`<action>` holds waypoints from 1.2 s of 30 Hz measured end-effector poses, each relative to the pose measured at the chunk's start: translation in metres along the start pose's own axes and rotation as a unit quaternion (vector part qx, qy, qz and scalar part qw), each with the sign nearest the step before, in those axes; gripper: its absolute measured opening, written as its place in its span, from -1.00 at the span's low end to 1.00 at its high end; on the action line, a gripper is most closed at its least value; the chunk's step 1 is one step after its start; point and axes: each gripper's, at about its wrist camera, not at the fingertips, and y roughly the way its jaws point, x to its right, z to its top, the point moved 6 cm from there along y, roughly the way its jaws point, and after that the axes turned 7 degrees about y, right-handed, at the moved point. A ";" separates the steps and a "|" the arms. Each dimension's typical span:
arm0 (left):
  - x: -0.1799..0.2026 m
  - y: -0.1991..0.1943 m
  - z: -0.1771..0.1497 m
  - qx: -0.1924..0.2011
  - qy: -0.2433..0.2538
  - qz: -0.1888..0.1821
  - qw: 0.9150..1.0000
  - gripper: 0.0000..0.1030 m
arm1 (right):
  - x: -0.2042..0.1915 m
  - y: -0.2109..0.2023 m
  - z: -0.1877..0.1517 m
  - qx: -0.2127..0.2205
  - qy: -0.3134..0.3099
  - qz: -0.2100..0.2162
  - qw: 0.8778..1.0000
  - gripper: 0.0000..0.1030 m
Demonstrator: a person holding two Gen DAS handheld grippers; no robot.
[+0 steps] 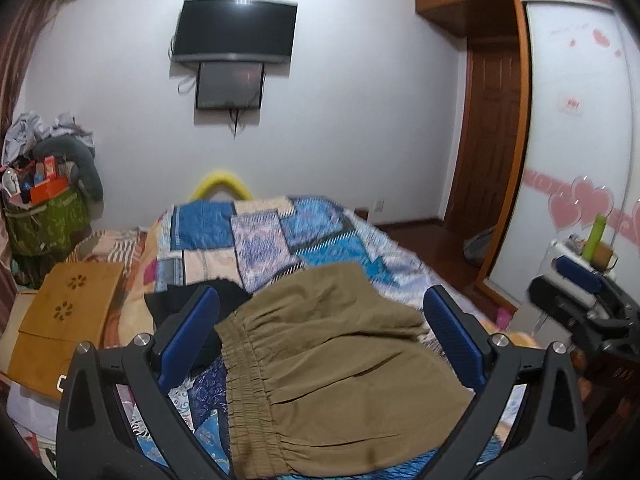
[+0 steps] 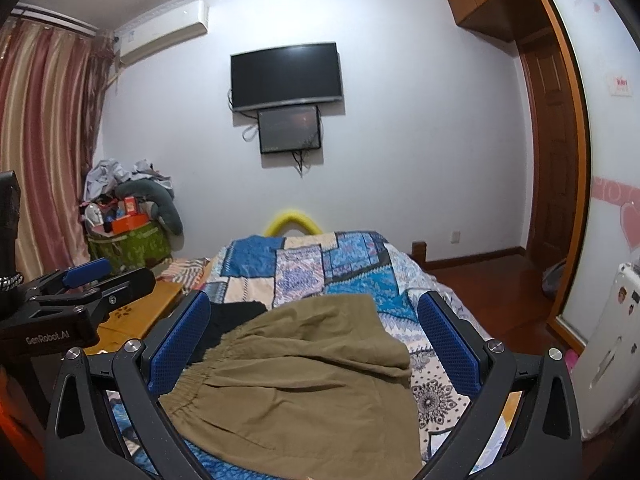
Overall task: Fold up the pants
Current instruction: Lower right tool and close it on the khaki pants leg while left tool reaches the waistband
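The left tongs (image 1: pixel 320 340) stand spread wide, the blue pads (image 1: pixel 188 336) well apart and empty, touching nothing. The right tongs (image 2: pixel 314 344) are spread just as wide, also released and bare. Both hover above the near end of the bed (image 1: pixel 260 232), pointing along it toward the far wall.

Straight ahead and below, between the pads of each, lie the olive-brown pants (image 1: pixel 332 364), spread on the patchwork quilt (image 2: pixel 304 264). Their elastic waistband (image 1: pixel 244 384) runs down the left edge of the cloth in both views, so the garment's long axis appears to lie crosswise to the tongs, waist to the left and legs off to the right; the leg ends are not clearly shown. The waistband sits nearer the left tongs, the opposite edge nearer the right. The pants look only partly flattened, with a loose crease across the far part. A black garment (image 2: pixel 228 320) lies just beyond the waistband, touching or slightly under it.
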 end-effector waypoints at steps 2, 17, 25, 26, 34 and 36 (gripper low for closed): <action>-0.005 0.023 -0.006 -0.025 0.004 0.001 1.000 1.00 | 0.011 0.015 -0.005 -0.017 0.012 -0.004 1.000 1.00; -0.066 0.182 -0.083 -0.227 0.001 0.035 0.973 1.00 | 0.117 0.115 -0.073 -0.194 0.039 -0.073 0.978 1.00; -0.093 0.208 -0.121 -0.305 -0.007 0.047 0.951 0.67 | 0.148 0.158 -0.116 -0.304 0.076 -0.046 0.949 0.79; -0.093 0.209 -0.124 -0.311 -0.006 0.045 0.949 0.63 | 0.150 0.164 -0.118 -0.313 0.081 -0.042 0.945 0.71; -0.086 0.212 -0.150 -0.341 -0.005 0.015 0.940 0.54 | 0.154 0.203 -0.155 -0.399 0.126 0.000 0.908 0.22; -0.088 0.212 -0.154 -0.339 -0.022 0.012 0.940 0.54 | 0.154 0.207 -0.157 -0.404 0.137 0.008 0.904 0.19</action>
